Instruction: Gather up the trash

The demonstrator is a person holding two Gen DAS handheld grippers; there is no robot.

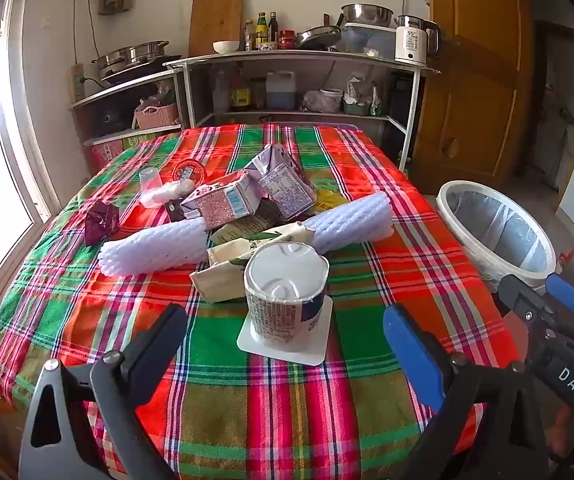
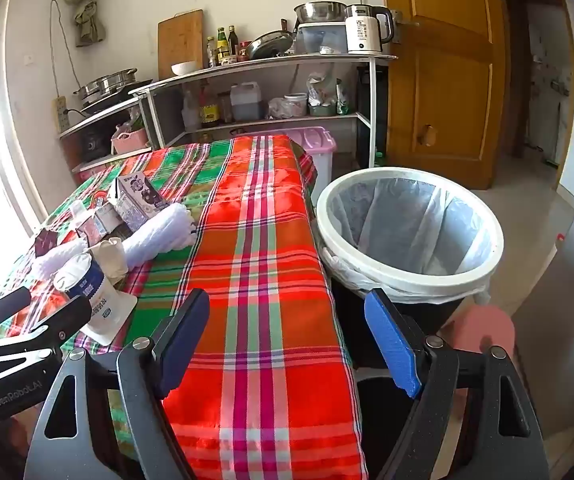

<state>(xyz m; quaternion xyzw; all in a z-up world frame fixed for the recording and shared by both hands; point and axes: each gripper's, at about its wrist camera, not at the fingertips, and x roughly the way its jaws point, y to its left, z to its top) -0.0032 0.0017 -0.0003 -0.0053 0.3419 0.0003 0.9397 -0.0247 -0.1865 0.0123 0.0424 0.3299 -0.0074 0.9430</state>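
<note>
Trash (image 1: pixel 247 216) lies heaped at the middle of the left wrist picture, on a table under a plaid cloth (image 1: pixel 367 300) that fills most of that frame. We see the same cloth running up the center of the right wrist picture, with the heap pushed to the left edge there.

A bin (image 2: pixel 409 236) is next in size: white rim, clear liner, standing just beside the table's right edge at center right of the right wrist picture, and at the right edge of the left wrist picture. Behind the table, across the top of both frames, runs a shelf (image 1: pixel 299 58) with pots, bottles and a kettle (image 1: pixel 411 42).

Within the heap, two white foam nets (image 1: pixel 351 220) lie crossed by flattened cartons (image 1: pixel 223 200), one purple-printed carton (image 1: pixel 283 180) standing tallest behind. A cream paper bag (image 1: pixel 227 264) sits in front of them. Nearest us stands a cup (image 1: pixel 285 304), upside down on its square lid, just touching the bag. A dark red wrapper (image 1: pixel 101 220) lies apart at the left, and a small clear cup (image 1: pixel 150 180) behind it.

Our left gripper (image 1: pixel 287 340) hangs spread wide at the bottom of its frame, the cup showing between its fingers and untouched. Our right gripper (image 2: pixel 287 344) is likewise spread, holding nothing, over the cloth's near right edge with the bin just beyond its blue finger (image 2: pixel 391 344).
</note>
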